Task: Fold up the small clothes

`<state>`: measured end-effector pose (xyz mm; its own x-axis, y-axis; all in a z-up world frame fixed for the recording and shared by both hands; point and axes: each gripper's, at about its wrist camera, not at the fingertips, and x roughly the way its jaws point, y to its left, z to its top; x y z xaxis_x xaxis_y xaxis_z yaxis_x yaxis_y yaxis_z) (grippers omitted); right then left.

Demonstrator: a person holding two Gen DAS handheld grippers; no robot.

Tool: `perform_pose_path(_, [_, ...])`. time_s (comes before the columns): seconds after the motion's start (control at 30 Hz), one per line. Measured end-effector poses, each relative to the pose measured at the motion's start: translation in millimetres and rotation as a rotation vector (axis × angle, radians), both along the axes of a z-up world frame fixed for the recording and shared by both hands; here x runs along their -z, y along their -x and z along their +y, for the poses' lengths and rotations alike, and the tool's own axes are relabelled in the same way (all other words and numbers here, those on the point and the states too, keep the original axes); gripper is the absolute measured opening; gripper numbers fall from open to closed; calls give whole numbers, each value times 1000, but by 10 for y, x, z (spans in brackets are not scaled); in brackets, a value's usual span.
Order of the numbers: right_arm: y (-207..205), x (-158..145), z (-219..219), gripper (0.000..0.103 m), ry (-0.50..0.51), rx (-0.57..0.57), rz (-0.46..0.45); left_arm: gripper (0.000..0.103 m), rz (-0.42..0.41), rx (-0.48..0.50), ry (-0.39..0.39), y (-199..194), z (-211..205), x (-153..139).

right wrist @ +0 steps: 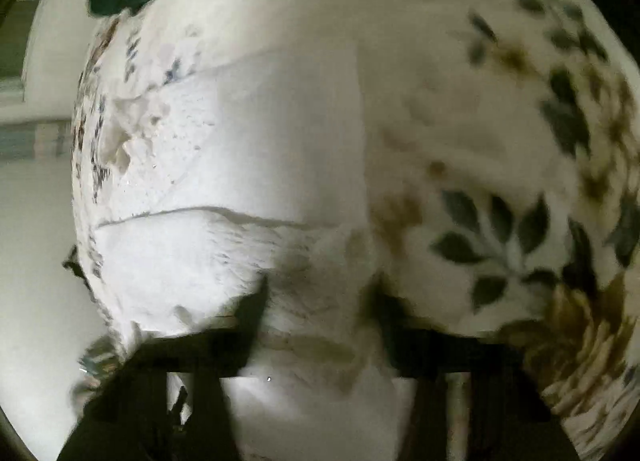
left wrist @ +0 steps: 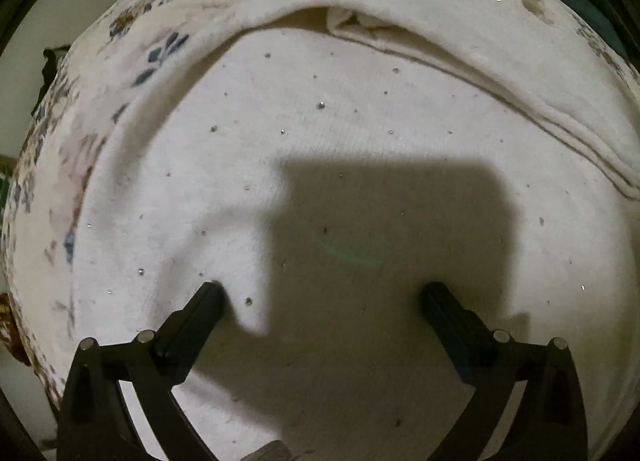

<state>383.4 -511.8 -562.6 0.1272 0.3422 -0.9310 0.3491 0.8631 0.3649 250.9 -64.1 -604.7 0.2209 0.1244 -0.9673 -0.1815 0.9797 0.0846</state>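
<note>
Your left claw (left wrist: 322,295) hangs released over the top (left wrist: 340,133), pinning nothing; your right claw (right wrist: 320,297), blurred, looks spread around its hem (right wrist: 312,261), likely to lift a fold.

No text, label, brand, number or sign can be read in either view. The white garment (left wrist: 360,181) carries only small shiny studs scattered over its knit (no print, no tag showing), and the floral sheet (right wrist: 520,229) under it bears leaf and flower patterns, toward 3 o'clock in the right wrist view, without any lettering. The black fingers of the left gripper (left wrist: 324,293) and the right gripper (right wrist: 320,301) show no markings; the right wrist view is blurred, so fine print there could not be made out anyway.
</note>
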Motion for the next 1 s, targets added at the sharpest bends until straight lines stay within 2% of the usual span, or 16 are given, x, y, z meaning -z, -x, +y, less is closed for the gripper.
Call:
perform_pose_path(0.03, [17, -166, 46, 13, 41, -21, -54, 103, -6, -12, 6, 3, 5, 15])
perform_pose_path(0.17, [47, -595, 104, 8, 97, -41, -165, 103, -42, -56, 8, -11, 30, 26])
perform_pose_path(0.23, [-18, -827, 119, 8, 157, -80, -224, 103, -43, -59, 8, 4, 34, 27])
perform_pose_path(0.4, [-275, -1027, 49, 8, 173, -104, -305, 103, -7, -50, 27, -44, 33, 11])
perform_pose_path(0.47, [-506, -789, 99, 8, 157, -193, -239, 103, 18, -54, 46, -154, 120, -8])
perform_pose_path(0.5, [-568, -658, 74, 12, 170, -218, -188, 103, 26, -60, 62, -172, 153, -56])
perform_pose_path(0.53, [-630, -443, 18, 14, 177, -224, -108, 103, 21, -66, 67, -181, 181, -108])
perform_pose_path(0.6, [-605, -253, -197, 15, 145, -148, -53, 103, -10, -77, 62, -173, 267, -269])
perform_pose_path(0.63, [-534, -240, -348, 19, 112, -84, -57, 103, -24, -76, 56, -173, 310, -343])
perform_pose_path(0.7, [-315, -283, -614, 39, 30, 28, -81, 103, -53, -55, 33, -175, 365, -473])
perform_pose_path(0.73, [-217, -301, -702, 42, -1, 70, -85, 103, -64, -35, 22, -173, 376, -518])
perform_pose_path(0.87, [185, -338, -1023, 44, -119, 207, -49, 103, -87, 92, -20, -201, 253, -642])
perform_pose_path(0.97, [290, -415, -1094, 44, -168, 260, -16, 103, -102, 169, 3, -107, 75, -630])
perform_pose_path(1.0, [248, -430, -1125, 44, -190, 264, -12, 103, -96, 172, 36, -88, 31, -614])
